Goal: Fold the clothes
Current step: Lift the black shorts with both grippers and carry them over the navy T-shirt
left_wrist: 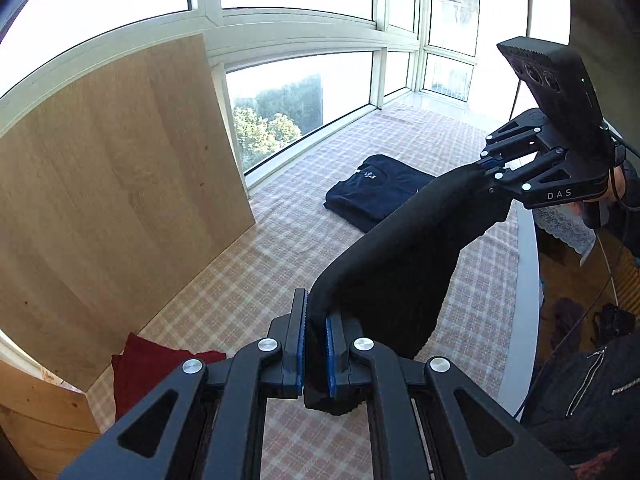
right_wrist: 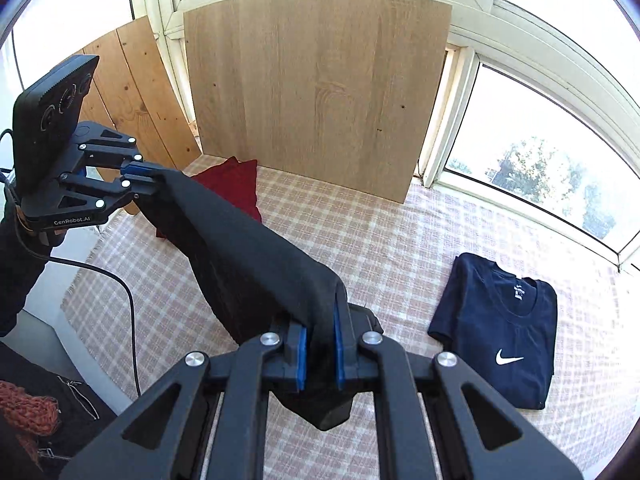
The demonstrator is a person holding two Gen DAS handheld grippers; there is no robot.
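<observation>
A black garment [left_wrist: 404, 256] hangs stretched in the air between both grippers, above the checked tablecloth [left_wrist: 248, 280]. My left gripper [left_wrist: 316, 352] is shut on one end of it; it also shows in the right wrist view [right_wrist: 138, 178]. My right gripper [right_wrist: 320, 354] is shut on the other end; it shows in the left wrist view [left_wrist: 490, 172]. The garment [right_wrist: 248, 256] sags below the taut top edge and is folded over itself.
A folded navy T-shirt [right_wrist: 500, 332] with a white logo lies on the cloth, also in the left wrist view [left_wrist: 374, 190]. A crumpled red garment [right_wrist: 232, 188] lies near the wooden board [right_wrist: 316, 88] leaning on the windows. The table edge [left_wrist: 524, 280] runs by the person.
</observation>
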